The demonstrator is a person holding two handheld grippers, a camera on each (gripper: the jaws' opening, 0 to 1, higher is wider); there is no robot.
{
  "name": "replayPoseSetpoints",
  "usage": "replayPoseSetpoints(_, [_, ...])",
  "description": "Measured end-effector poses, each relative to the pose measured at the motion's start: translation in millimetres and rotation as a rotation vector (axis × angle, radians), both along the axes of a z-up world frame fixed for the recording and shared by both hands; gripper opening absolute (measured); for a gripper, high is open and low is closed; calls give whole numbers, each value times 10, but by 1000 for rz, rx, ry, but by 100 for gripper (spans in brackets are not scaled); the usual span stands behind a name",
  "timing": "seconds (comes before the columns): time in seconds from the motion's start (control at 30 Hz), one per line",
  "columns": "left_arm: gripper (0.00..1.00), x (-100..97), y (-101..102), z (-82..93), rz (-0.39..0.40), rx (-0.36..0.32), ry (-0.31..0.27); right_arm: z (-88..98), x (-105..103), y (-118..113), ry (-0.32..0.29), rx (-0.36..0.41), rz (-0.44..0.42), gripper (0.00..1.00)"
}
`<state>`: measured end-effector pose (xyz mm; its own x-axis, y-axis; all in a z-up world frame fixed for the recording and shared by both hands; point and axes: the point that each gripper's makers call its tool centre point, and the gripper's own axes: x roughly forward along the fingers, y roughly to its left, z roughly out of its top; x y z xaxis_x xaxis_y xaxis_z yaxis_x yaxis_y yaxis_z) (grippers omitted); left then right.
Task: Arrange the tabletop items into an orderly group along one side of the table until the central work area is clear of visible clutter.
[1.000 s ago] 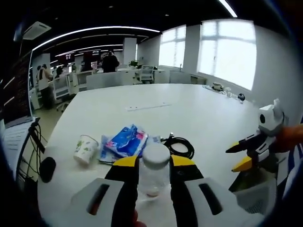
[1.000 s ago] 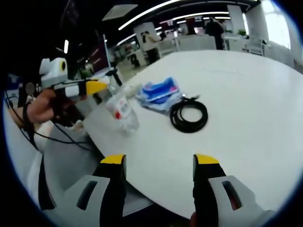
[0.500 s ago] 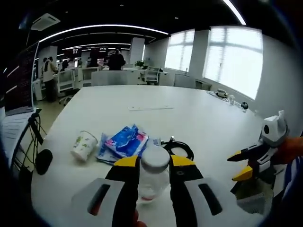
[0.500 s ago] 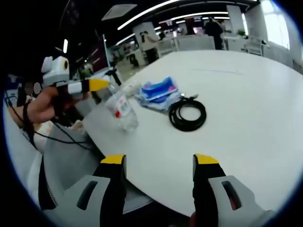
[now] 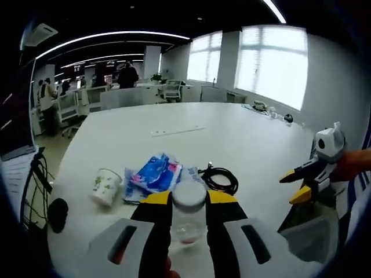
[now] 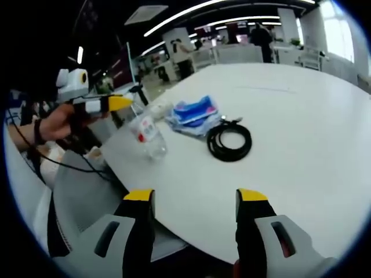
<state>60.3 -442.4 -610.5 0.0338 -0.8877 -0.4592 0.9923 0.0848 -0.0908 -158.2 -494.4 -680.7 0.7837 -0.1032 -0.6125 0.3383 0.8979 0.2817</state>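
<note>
bottle (image 5: 188, 217), clear, light and easily crushed, is sitting clenched at its neck in my left gripper (image 5: 188, 200), while my right gripper (image 6: 196, 197) is hanging released.

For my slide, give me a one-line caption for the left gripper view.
Left tool grips a clear bottle above a white table, near a paper cup, blue packet and coiled black cable.
</note>
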Motion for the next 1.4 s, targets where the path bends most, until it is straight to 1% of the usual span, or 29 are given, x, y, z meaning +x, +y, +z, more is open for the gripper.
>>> replayPoseSetpoints(0.1, [20,97,37,3,-19,17,-33,5,1,1,-2,0,-3,55])
replayPoseSetpoints(0.23, [19,201,98,4,-31,32,-52,-5,-2,6,0,1,-4,54])
replayPoseSetpoints(0.57, [19,594,231,8,16,52,-83,-18,16,27,4,6,0,54])
replayPoseSetpoints(0.7, [19,805,270,12,52,49,-77,-21,29,36,9,6,6,54])
replayPoseSetpoints(0.73, [19,824,273,13,57,48,-75,-22,30,34,10,5,6,54])
replayPoseSetpoints(0.83, [19,971,307,18,88,40,-68,-19,38,33,12,5,8,54])
replayPoseSetpoints(1.1, [19,1252,375,52,135,35,-73,9,76,18,22,-4,13,54])
replayPoseSetpoints(1.4, [20,1511,443,64,132,48,-88,12,162,71,29,-4,19,54])
